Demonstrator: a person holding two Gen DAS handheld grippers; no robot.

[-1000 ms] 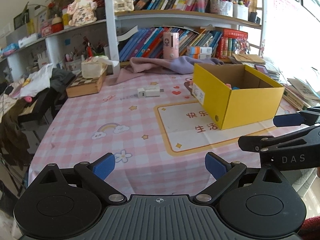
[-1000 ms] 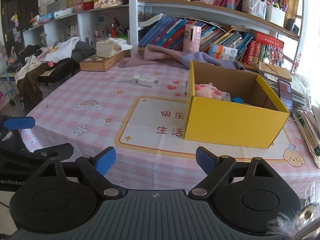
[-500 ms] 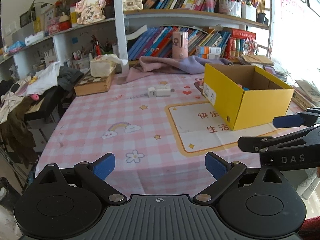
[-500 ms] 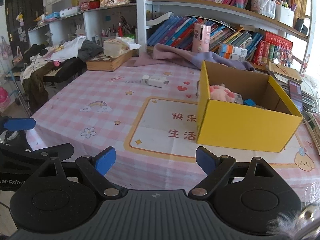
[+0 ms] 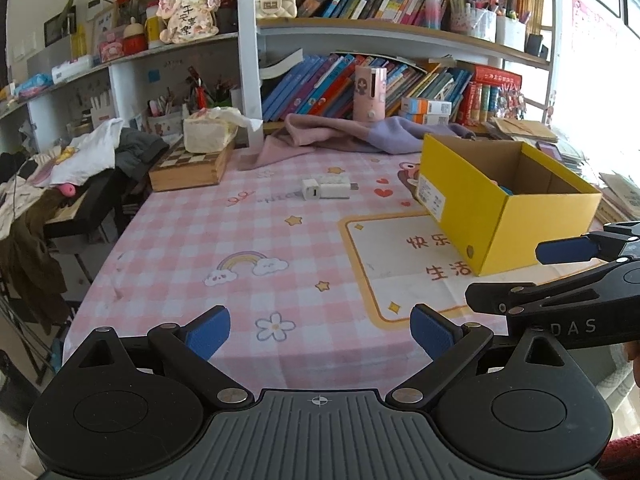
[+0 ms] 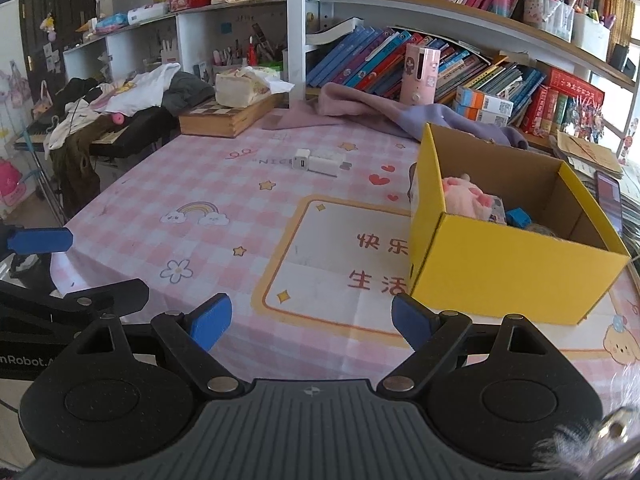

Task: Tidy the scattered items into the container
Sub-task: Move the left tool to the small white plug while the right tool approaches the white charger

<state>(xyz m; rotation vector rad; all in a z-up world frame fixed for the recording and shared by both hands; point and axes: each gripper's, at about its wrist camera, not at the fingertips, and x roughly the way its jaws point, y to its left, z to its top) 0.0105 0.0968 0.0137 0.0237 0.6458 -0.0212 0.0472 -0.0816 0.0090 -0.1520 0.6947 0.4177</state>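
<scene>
Both grippers are held wide apart and empty near the table's near edge: the left gripper [image 5: 320, 330] and the right gripper [image 6: 311, 320]. A yellow box [image 6: 508, 264] is set on the right, a pink plush toy [image 6: 466, 196] inside. Two white chargers [image 5: 326, 189], touching, are left farther off on the checked tablecloth [image 5: 192, 240].
</scene>
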